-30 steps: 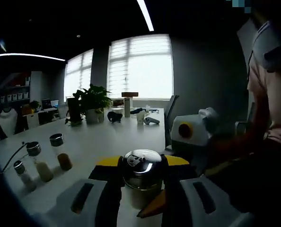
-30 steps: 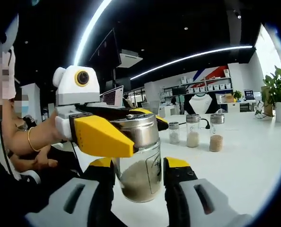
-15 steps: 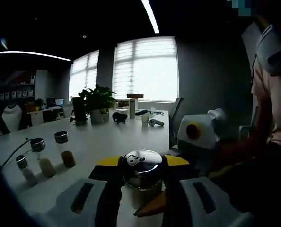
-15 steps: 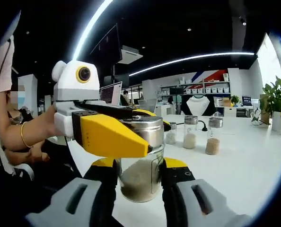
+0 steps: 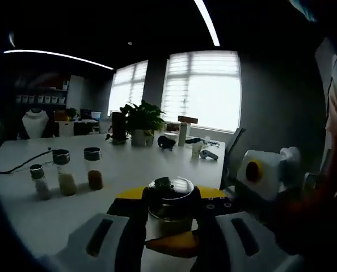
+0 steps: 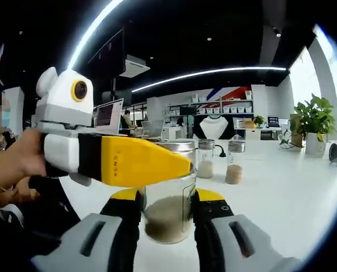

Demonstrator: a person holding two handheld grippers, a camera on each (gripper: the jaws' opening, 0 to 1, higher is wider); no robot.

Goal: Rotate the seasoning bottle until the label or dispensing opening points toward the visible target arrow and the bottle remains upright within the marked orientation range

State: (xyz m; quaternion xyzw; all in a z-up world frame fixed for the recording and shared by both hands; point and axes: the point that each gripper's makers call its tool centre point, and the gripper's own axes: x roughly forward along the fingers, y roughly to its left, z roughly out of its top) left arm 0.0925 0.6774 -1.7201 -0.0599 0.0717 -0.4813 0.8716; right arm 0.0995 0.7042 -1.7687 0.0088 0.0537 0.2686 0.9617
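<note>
**Bottle held by both grippers, turn under way, no arrow in sight**

The seasoning bottle [image 6: 167,212] stands upright near the table's [image 6: 282,192] near edge. The right gripper [image 6: 167,218] pinches its glass body, jaws pressed on either side; the left gripper [image 5: 169,211] clamps its metal lid [image 5: 171,190]. I judge the rotation unfinished: no target arrow or marked range shows. A dark label panel on the glass is unreadable. Three small jars [image 5: 66,177] stand well apart, toward the far edge.

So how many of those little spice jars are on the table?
4. One jar is held between both grippers' fingers; three more stand in a row further back: small, middle, and brown-filled. Others may be hidden.
</note>
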